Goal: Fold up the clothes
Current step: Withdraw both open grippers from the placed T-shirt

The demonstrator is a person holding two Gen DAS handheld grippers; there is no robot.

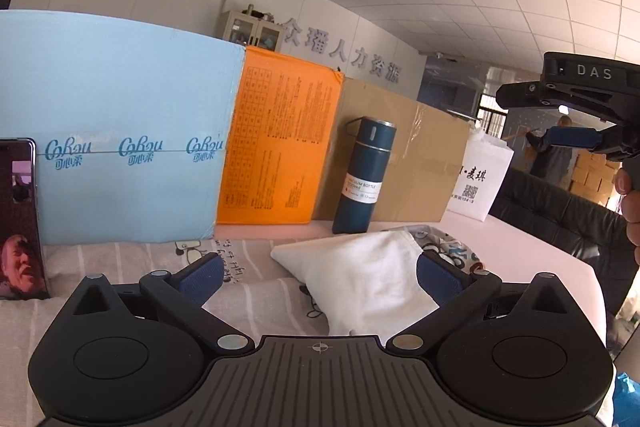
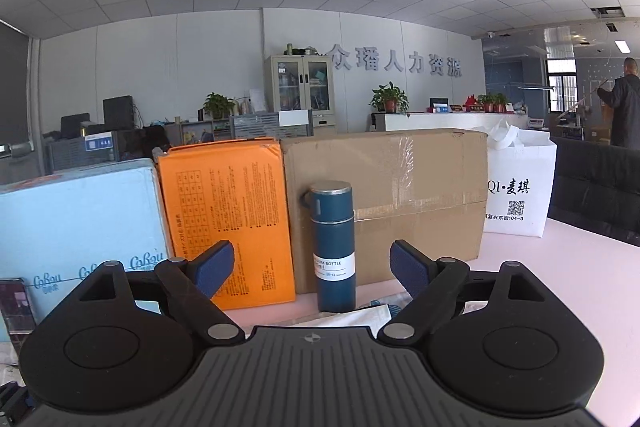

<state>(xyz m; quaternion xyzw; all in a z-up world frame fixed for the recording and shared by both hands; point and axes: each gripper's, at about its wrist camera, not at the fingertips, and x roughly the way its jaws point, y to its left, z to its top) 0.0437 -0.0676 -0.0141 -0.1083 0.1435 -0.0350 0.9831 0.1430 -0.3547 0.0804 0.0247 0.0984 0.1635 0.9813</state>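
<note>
Fingers [image 1: 202, 273] spread, white garment [image 1: 360, 279] lying between.

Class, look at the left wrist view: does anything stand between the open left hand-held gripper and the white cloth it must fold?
Nothing visible does. The left hand-held gripper is open, and the white folded cloth lies directly between its blue padded fingers. The tall dark blue vacuum bottle stands behind the cloth, clear of the approach.
</note>
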